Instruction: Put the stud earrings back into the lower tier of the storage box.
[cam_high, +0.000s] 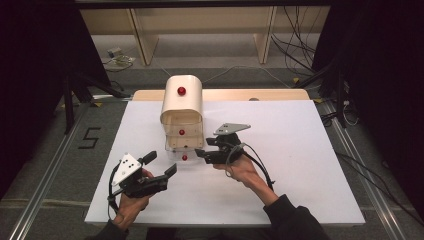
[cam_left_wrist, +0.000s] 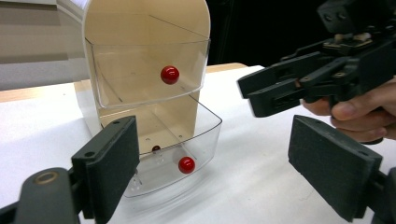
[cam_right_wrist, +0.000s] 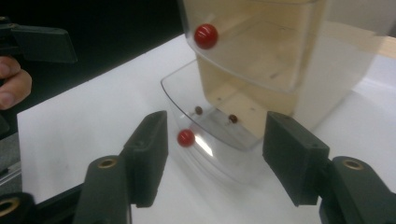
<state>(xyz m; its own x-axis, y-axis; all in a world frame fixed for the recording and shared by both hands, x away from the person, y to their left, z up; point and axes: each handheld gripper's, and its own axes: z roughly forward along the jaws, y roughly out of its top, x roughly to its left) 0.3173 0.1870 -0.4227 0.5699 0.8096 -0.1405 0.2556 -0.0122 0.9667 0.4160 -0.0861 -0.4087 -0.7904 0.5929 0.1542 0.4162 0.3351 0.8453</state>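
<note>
1. Small cream cabinet with clear plastic drawers standing at the far middle of the white surface; lowest clear drawer pulled out, its round red knob facing forward.
2. Probably light, stiff, slick and thin-walled; best taken by the knob, gently.
3. Right gripper just beside the knob, fingers spread wide, nothing between.
4. Left gripper nearer the person, fingers wide, empty.
</note>
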